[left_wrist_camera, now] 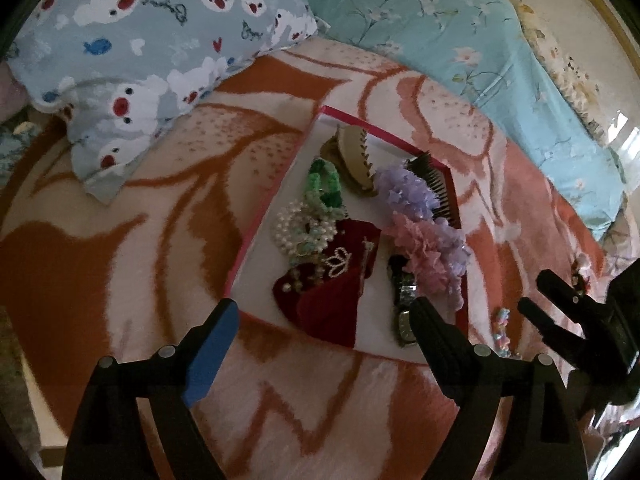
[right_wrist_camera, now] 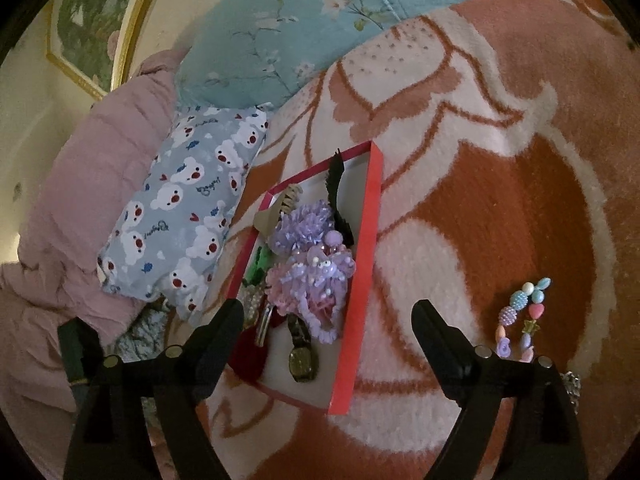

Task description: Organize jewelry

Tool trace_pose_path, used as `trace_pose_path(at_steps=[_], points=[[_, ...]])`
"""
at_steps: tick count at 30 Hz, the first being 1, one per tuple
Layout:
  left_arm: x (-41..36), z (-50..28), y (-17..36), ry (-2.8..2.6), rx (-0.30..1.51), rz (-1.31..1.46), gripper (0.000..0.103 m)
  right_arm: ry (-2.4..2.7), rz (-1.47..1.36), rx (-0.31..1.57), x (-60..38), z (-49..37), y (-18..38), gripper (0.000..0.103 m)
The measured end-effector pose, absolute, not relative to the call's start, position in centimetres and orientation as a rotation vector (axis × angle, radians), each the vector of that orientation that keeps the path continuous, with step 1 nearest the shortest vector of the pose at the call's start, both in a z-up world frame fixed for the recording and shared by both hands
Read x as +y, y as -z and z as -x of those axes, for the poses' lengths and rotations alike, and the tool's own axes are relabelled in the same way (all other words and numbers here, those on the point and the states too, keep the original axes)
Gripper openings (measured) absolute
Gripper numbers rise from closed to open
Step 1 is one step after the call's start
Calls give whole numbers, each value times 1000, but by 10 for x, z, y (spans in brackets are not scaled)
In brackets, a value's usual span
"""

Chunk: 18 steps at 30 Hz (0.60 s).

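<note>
A red-rimmed box (left_wrist_camera: 276,200) (right_wrist_camera: 366,240) lies on the blanket and holds a beige hair claw (left_wrist_camera: 354,156), a green scrunchie (left_wrist_camera: 324,184), pearl strands (left_wrist_camera: 300,228), a dark red pouch (left_wrist_camera: 332,296), purple and pink hair flowers (left_wrist_camera: 424,224) (right_wrist_camera: 312,272), a black comb (left_wrist_camera: 434,184) and a watch (left_wrist_camera: 406,320) (right_wrist_camera: 302,364). A pastel bead bracelet (right_wrist_camera: 520,320) (left_wrist_camera: 502,332) lies on the blanket right of the box. My left gripper (left_wrist_camera: 324,316) is open and empty just before the box. My right gripper (right_wrist_camera: 328,316) (left_wrist_camera: 540,300) is open and empty over the box's near corner.
The orange, pink and white blanket (right_wrist_camera: 500,160) covers the bed. A bear-print pillow (left_wrist_camera: 140,52) (right_wrist_camera: 180,208) lies left of the box, a light blue floral quilt (left_wrist_camera: 460,40) behind it, a pink duvet (right_wrist_camera: 80,200) at the far left. A silver item (right_wrist_camera: 572,384) lies near the bracelet.
</note>
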<state>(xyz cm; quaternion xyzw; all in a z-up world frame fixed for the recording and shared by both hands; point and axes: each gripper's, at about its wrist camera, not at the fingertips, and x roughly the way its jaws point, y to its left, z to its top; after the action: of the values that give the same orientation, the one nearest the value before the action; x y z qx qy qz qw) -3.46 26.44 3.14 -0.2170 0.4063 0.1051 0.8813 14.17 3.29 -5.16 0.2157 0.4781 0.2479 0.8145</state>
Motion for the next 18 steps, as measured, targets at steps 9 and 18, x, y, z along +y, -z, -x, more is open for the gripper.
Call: trace_pose_path(at_steps=[9,18], points=[[251,54,-43,-322,875,349,92,-540,-245,996,52,-120,28,91],[249,74,-54,-346,878,304,96,-561,-46,959,70,-93,14,94]])
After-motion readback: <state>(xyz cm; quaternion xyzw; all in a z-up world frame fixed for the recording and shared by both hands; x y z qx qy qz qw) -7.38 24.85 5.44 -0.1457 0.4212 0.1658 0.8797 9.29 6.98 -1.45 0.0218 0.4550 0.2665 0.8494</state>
